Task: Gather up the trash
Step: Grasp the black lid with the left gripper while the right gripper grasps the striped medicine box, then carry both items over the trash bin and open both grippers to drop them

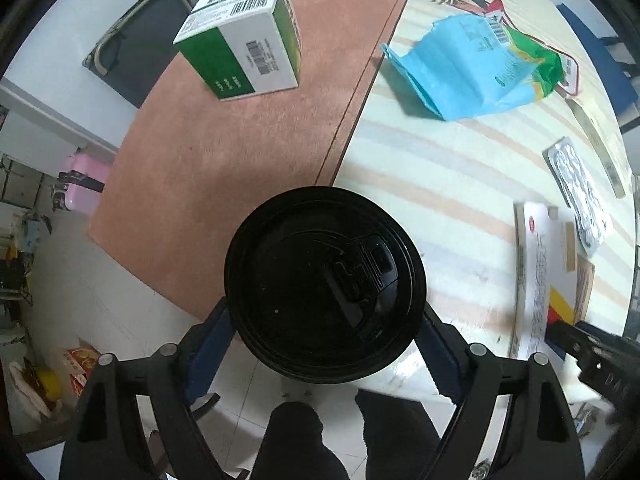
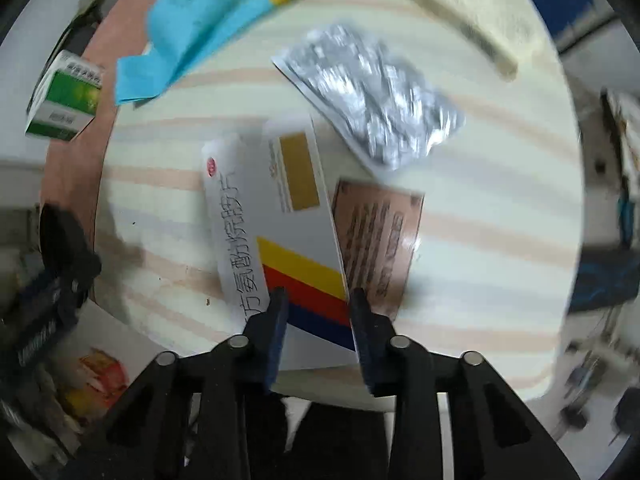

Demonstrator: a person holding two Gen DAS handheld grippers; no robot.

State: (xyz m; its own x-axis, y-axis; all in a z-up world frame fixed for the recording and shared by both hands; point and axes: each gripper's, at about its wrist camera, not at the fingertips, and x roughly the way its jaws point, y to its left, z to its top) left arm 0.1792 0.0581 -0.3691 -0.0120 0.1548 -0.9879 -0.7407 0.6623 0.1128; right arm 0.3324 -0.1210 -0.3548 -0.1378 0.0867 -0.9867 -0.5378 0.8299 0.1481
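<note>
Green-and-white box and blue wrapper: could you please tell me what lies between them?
No object: the left wrist view shows only reddish mat and striped cloth between the green-and-white box and the blue wrapper.

The cup lid (image 1: 324, 284) was glossy black. The medicine carton (image 1: 244, 36) was green and white with black barcodes. The snack bag (image 1: 472, 68) was light blue and green. The tablecloth (image 2: 480, 216) was cream with peach stripes. The pill box (image 2: 296, 232) was white with yellow, red and blue diagonal bands. The blister pack (image 2: 372, 96) was silver.
</note>
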